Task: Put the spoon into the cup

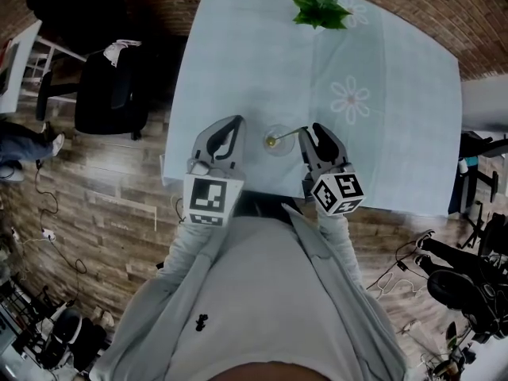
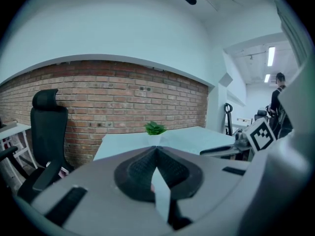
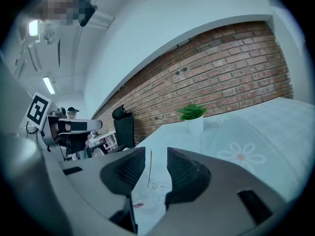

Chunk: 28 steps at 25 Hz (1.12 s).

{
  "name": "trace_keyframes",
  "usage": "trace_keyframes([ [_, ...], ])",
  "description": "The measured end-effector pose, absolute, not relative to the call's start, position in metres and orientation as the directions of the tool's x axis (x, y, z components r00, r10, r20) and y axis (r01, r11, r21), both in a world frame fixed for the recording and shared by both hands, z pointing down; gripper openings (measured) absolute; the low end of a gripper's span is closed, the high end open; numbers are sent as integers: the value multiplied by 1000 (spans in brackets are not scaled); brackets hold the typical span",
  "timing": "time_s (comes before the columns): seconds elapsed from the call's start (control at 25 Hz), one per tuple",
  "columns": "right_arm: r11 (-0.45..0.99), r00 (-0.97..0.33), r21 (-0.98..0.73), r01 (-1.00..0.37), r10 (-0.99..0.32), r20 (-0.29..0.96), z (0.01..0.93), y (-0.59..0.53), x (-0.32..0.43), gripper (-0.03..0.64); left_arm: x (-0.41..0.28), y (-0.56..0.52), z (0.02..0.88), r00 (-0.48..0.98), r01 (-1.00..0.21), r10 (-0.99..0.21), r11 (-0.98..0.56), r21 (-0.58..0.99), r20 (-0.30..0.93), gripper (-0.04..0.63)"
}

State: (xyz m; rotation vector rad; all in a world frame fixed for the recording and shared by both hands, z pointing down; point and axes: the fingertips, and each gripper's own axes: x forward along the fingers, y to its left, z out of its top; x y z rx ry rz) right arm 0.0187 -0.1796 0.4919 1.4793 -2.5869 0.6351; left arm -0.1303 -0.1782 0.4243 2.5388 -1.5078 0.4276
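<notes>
Office-type workroom. Brick wall (image 2: 123, 87) ahead of both tongs. Cloth-covered table (image 1: 238, 46) beneath them. Black office chair (image 1: 111, 94) left of left tongs (image 1: 236, 121). Wood-plank floor (image 1: 95, 205) all round. Loose cables (image 1: 401, 270) right of right tongs (image 1: 310, 131). Ceiling strip lights (image 2: 270, 55) beyond, upper right.

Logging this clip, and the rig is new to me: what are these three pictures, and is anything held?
No robot: a person holds a two-fingered tool in each hand. One picture looks down from the head; the others come from cameras on the left gripper and right gripper. On the table stand a plant and a glass cup with the spoon in it. The left fingers are shut on nothing; the right ones stand apart, the spoon's handle showing between them, not gripped.
</notes>
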Motion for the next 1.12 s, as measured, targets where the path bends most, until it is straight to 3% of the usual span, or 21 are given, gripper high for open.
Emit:
trace_keyframes([
  [1.12,477,-483,-125,-870,-875,25,369,-180,52,127,-105,-192,381,492,-854,-841,-517,-65,223,18],
])
